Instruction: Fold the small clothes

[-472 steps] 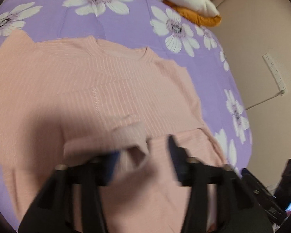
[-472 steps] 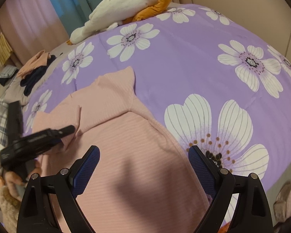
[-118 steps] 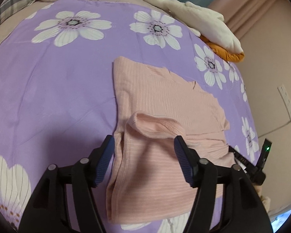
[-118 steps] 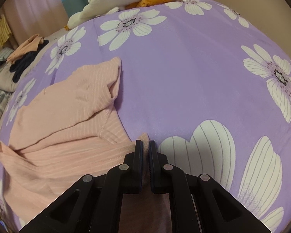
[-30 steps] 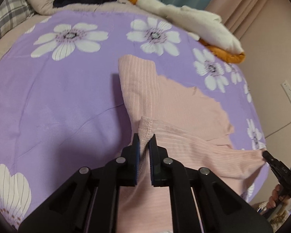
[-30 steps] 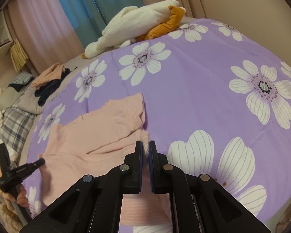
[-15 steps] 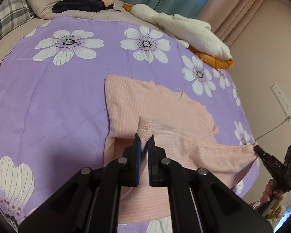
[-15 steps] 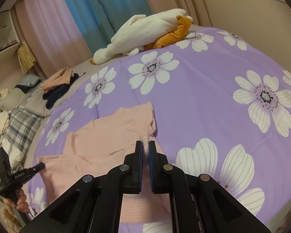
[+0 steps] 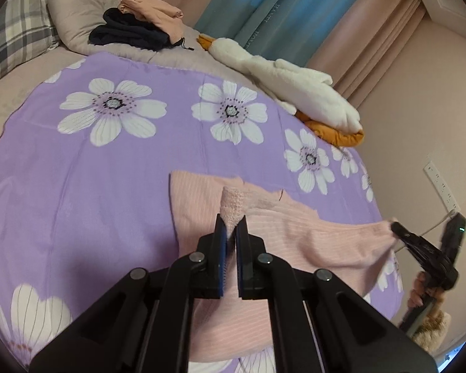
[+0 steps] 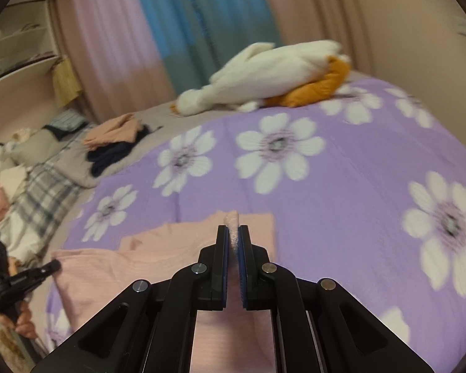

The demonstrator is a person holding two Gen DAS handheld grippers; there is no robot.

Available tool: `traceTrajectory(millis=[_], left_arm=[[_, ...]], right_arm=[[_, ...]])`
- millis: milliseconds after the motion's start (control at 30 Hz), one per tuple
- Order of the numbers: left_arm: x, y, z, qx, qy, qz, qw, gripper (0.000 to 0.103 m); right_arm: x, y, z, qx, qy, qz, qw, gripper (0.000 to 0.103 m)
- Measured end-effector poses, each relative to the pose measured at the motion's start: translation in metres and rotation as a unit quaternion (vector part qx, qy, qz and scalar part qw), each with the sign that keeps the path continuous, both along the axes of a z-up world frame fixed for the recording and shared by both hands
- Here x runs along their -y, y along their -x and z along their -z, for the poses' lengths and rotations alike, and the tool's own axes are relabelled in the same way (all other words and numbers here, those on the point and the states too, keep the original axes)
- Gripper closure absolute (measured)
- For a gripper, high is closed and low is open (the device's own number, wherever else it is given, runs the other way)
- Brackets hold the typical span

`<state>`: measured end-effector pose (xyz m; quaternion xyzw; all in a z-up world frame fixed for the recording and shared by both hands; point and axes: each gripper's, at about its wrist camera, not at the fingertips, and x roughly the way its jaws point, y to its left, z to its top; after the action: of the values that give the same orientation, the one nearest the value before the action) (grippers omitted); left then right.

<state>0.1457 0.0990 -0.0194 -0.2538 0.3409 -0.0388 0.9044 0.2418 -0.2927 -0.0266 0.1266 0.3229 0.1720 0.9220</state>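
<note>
Where the bed runs from near to far, the scene reads so:
Bed: purple flowered sheet (image 9: 77, 186), with the pink top (image 9: 295, 242) lying partly folded at its near edge.
Far end: white plush goose (image 9: 295, 84), folded clothes (image 9: 139, 21) on a pillow, curtains behind.
Left gripper (image 9: 231, 233): jaws pinched on a lifted corner of the top.
Right gripper (image 10: 234, 242): jaws pinched on its other lifted corner.

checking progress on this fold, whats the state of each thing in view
pink ribbed knit top: partly folded on the purple flowered sheet, near edge lifted
left hand-held gripper: shut on the top's hem
right hand-held gripper: shut on the top's hem
white plush goose: lying by the curtains
</note>
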Motion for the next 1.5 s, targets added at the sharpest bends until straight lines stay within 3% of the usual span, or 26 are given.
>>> traceTrajectory(millis=[300,600,1067,1500], left_arm=[[-0.024,-0.052,0.005,-0.002,-0.012,-0.023,0.9997,0.099],[-0.048,-0.111,0.060,-0.070,0.008,-0.040,0.9967,0.099],[-0.056,-0.138,0.118,-0.148,-0.009,-0.051,0.9876,0.097],[-0.059,-0.140,0.127,-0.156,-0.002,-0.056,0.9862,0.094]], right_arm=[[-0.023,-0.077,0.015,-0.021,0.029,0.005,0.999,0.096],[-0.046,-0.144,0.074,-0.086,0.090,0.017,0.992,0.096],[-0.054,-0.168,0.130,-0.135,0.133,0.036,0.981,0.096],[-0.054,-0.171,0.137,-0.129,0.144,0.042,0.980,0.096]])
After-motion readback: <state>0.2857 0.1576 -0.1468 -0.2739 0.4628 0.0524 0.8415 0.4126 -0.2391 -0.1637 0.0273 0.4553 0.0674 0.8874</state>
